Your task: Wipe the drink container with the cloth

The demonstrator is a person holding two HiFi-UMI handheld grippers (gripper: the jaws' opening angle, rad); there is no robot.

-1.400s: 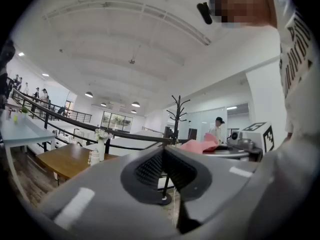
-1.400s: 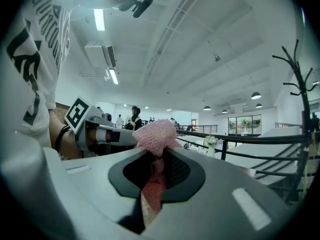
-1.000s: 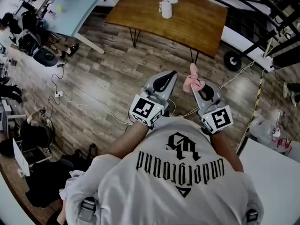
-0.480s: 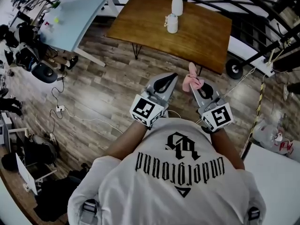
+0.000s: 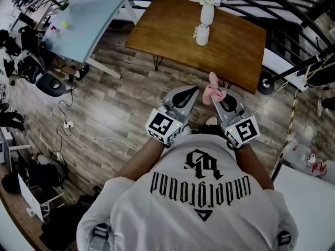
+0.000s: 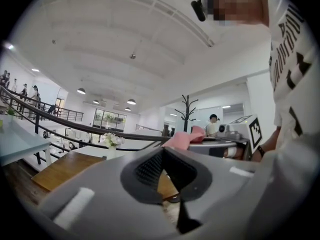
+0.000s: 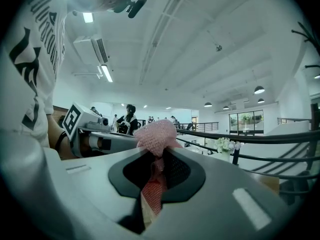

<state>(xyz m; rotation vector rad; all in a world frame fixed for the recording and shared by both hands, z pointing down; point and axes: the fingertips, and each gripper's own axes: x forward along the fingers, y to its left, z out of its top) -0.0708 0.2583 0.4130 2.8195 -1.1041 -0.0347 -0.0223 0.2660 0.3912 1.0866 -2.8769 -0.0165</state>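
A white drink container [image 5: 202, 34] stands on the wooden table [image 5: 235, 46] ahead, just in front of a white vase of flowers [image 5: 207, 12]. My right gripper [image 5: 213, 95] is held level over the floor and is shut on a pink cloth [image 5: 214, 87], which bunches above its jaws [image 7: 156, 133]. My left gripper [image 5: 193, 90] is beside it, shut and empty; its jaws meet in the left gripper view [image 6: 163, 158]. Both grippers are well short of the table. The pink cloth [image 6: 184, 138] and the vase [image 6: 111, 143] show past the left jaws.
A light blue table [image 5: 86, 22] stands at the upper left. Black railing [image 5: 293, 14] runs behind the wooden table. Cables [image 5: 68, 124] trail over the wood floor. People and gear crowd the left edge. A white surface [image 5: 309, 192] is at the lower right.
The wooden table with the vase and container has come nearer and slid right in the head view. Both grippers travelled forward together, and the cloth stays gripped.
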